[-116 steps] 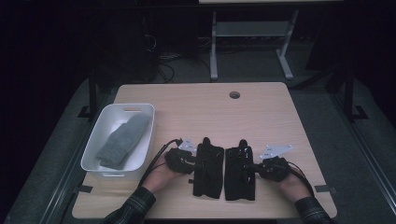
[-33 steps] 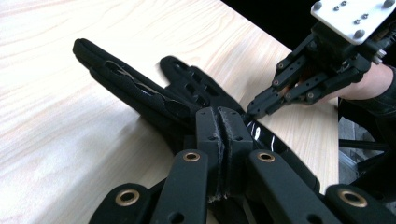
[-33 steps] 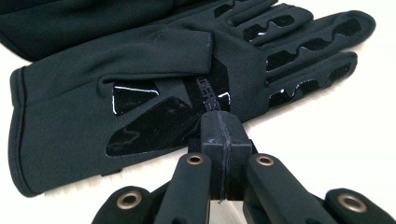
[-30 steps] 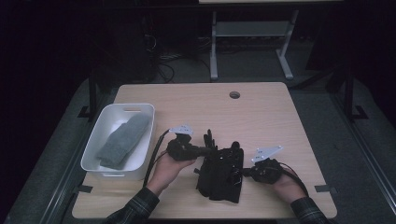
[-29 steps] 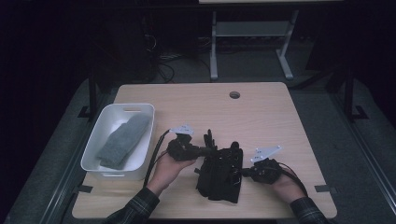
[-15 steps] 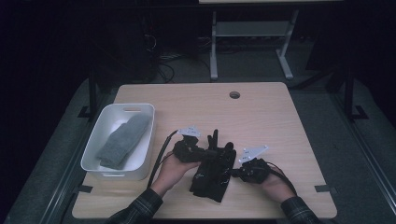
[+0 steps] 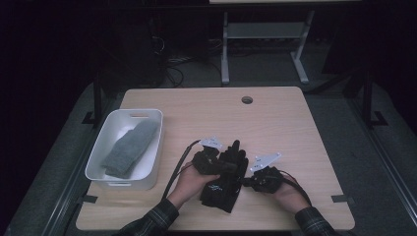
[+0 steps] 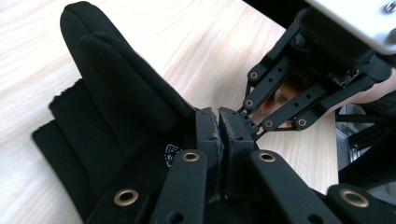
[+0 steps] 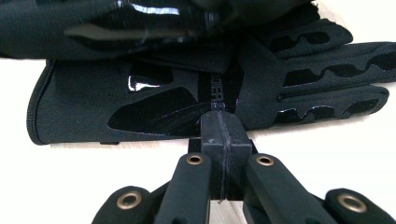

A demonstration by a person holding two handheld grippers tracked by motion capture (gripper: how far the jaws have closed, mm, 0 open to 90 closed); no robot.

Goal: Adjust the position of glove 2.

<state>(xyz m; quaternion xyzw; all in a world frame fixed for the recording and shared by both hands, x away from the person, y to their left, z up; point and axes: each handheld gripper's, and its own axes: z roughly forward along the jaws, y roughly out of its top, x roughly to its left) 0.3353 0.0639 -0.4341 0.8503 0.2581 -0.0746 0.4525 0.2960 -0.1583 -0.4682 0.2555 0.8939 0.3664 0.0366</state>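
**Soft black gloves, pinched between two grippers**

Black gloves [image 7: 223, 179] lay stacked on the table's [image 7: 295, 132] near edge. Left gripper [image 7: 220, 164] clenched on glove fabric; right gripper [image 7: 246, 181] clamped closed at the edge, whether on fabric unclear. Light, floppy, probably slippery; best pinched at the cuff.

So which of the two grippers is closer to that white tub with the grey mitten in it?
Left. The left gripper sits just right of the white tub, on the black gloves. The right gripper is beyond the gloves, farther away.
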